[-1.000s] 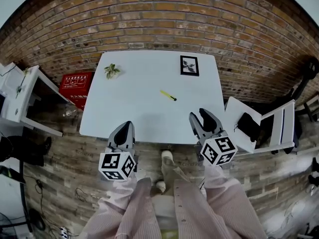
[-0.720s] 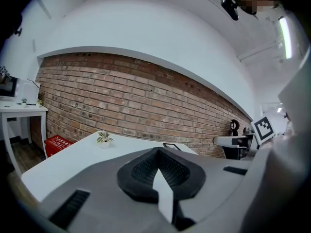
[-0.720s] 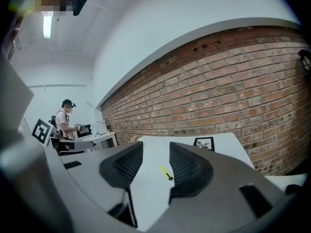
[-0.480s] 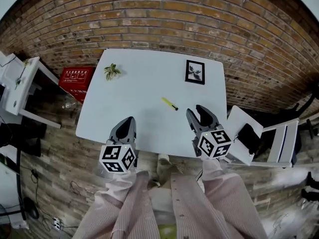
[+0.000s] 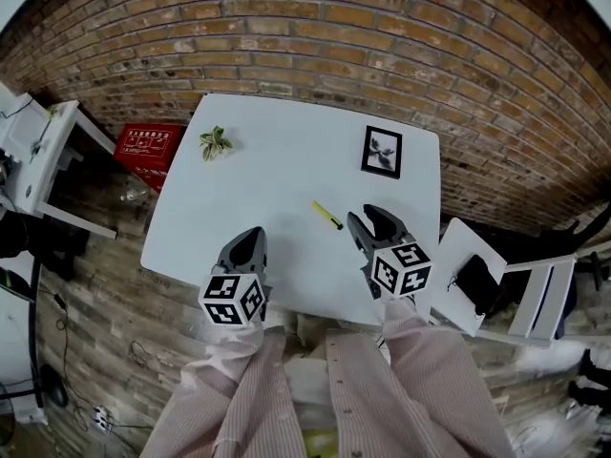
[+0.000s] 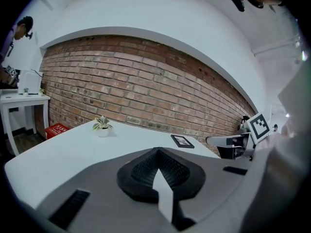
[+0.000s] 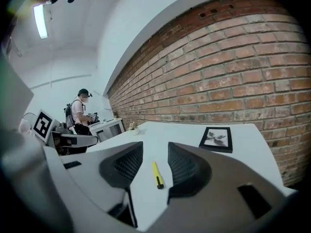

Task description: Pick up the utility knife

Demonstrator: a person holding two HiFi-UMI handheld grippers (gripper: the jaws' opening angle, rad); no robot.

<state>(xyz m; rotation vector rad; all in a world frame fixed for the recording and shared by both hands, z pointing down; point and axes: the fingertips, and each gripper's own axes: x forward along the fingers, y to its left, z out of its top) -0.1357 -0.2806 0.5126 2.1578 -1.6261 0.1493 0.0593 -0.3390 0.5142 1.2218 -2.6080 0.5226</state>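
Now my right gripper point(image 7: 149, 161) is hovering, jaws apart, with the slim yellow, black-tipped utility knife point(image 7: 156, 174) lying at twelve o'clock on the bare white table point(image 5: 277, 160); my left gripper point(image 5: 250, 239) is hanging closed.

No text clear enough to read, white print on the red crate point(image 5: 148, 147) too small to make out, cubes on left gripper point(image 5: 250, 240) and right gripper point(image 5: 369, 219) bearing black-and-white square marker patterns
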